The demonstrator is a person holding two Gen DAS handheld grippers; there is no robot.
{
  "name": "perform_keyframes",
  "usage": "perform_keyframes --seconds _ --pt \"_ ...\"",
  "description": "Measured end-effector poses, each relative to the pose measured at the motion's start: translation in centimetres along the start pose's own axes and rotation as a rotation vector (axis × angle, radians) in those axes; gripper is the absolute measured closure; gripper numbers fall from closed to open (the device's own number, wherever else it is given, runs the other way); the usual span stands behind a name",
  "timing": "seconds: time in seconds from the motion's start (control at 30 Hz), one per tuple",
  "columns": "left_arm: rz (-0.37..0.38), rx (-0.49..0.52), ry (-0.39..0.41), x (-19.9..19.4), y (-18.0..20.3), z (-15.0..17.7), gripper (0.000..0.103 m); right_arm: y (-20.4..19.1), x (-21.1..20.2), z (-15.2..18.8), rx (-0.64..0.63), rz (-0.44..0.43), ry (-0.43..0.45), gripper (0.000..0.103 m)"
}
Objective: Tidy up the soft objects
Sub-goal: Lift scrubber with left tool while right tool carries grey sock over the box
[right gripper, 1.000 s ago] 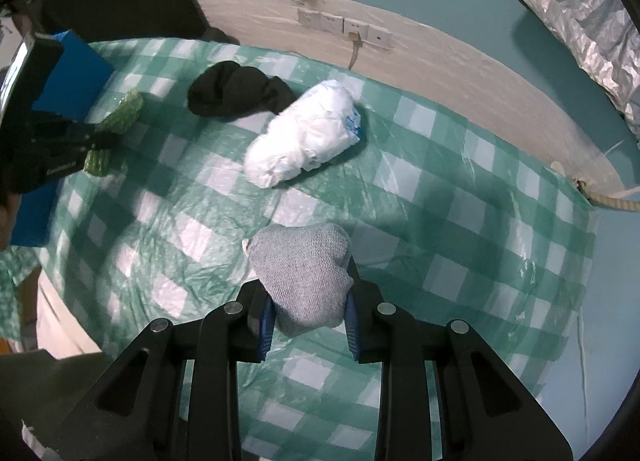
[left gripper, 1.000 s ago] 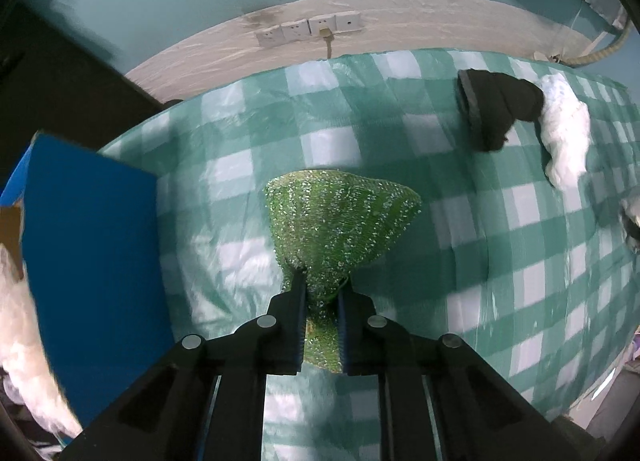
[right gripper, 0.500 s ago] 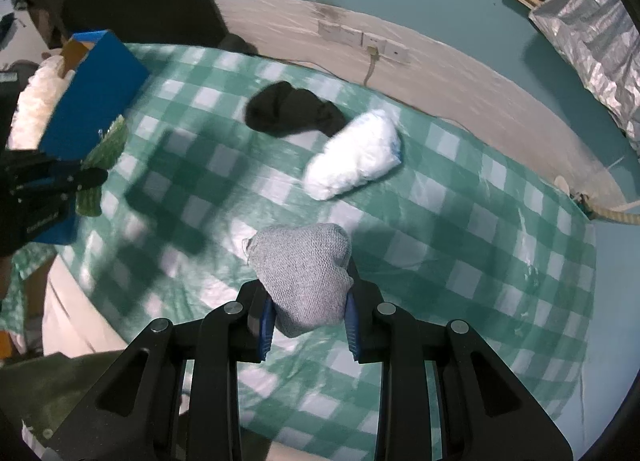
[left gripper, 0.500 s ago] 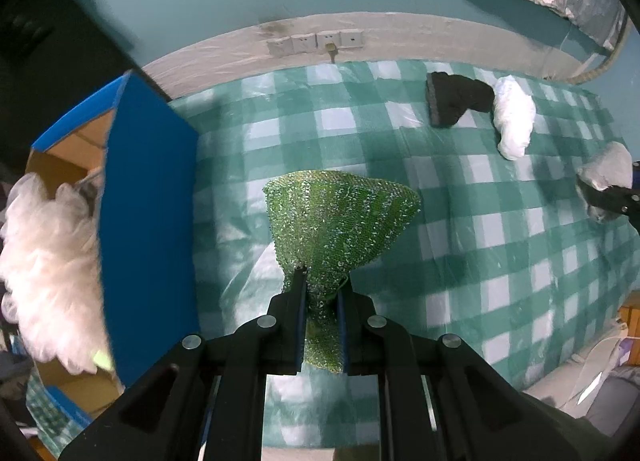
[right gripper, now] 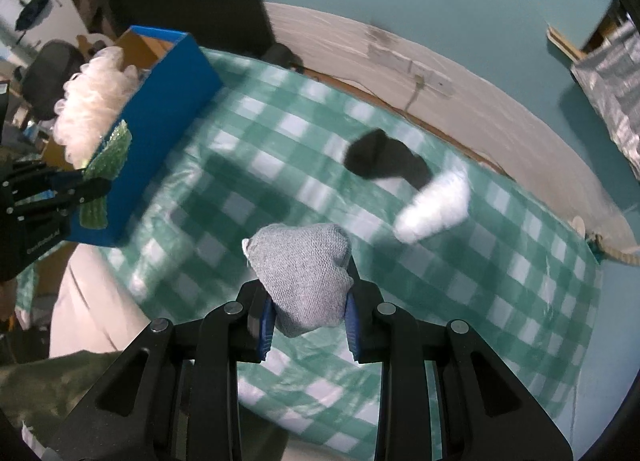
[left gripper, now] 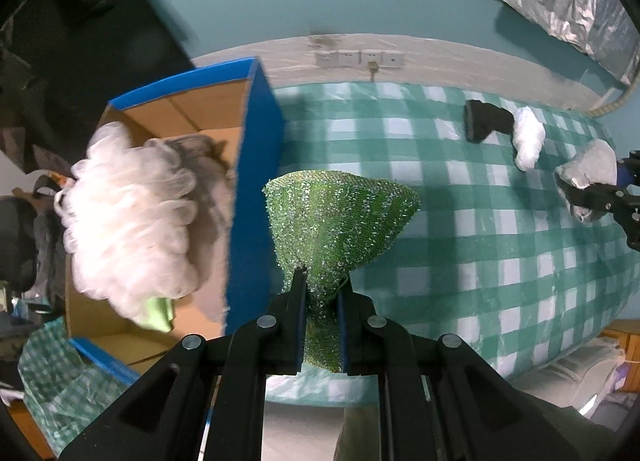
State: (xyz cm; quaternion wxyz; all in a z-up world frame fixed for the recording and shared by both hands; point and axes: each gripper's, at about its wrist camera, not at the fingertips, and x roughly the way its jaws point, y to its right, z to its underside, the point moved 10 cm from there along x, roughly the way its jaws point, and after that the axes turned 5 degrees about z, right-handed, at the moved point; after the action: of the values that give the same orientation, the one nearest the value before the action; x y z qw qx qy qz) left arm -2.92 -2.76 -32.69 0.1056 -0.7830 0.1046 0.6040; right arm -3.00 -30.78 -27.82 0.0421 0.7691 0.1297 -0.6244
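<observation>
My left gripper point(left gripper: 322, 293) is shut on a glittery green scouring pad point(left gripper: 340, 217), held in the air just right of the blue cardboard box point(left gripper: 256, 189). Inside the box lie a white mesh bath puff point(left gripper: 128, 213) and some grey cloth. My right gripper point(right gripper: 309, 303) is shut on a grey knitted bundle point(right gripper: 302, 265), raised above the green checked tablecloth point(right gripper: 500, 301). A black sock bundle point(right gripper: 380, 159) and a white soft roll point(right gripper: 436, 207) rest on the table beyond it. The right wrist view also catches the left gripper point(right gripper: 96, 185) with the green pad point(right gripper: 108, 153) beside the box point(right gripper: 160, 133).
A wall with a row of sockets point(left gripper: 358, 59) runs behind the table. Silver foil sheeting point(left gripper: 576, 1) hangs at the upper right. A chair and dark clutter point(right gripper: 48, 77) stand left of the box. The table's front edge drops to the floor point(left gripper: 304, 429) below my grippers.
Both grippers have risen and moved left toward the box, each keeping its load. The open box and the bath puff inside have come into full view in the left wrist view.
</observation>
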Motion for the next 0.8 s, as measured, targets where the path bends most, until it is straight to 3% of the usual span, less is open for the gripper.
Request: perform_keyframes --seconds 0.8 --pt "-0.058 -0.179 0.022 -3.2 -9.8 4.4 0.09 -11.3 -1.0 -6.8 -0.187 -0.055 0.054 0.076"
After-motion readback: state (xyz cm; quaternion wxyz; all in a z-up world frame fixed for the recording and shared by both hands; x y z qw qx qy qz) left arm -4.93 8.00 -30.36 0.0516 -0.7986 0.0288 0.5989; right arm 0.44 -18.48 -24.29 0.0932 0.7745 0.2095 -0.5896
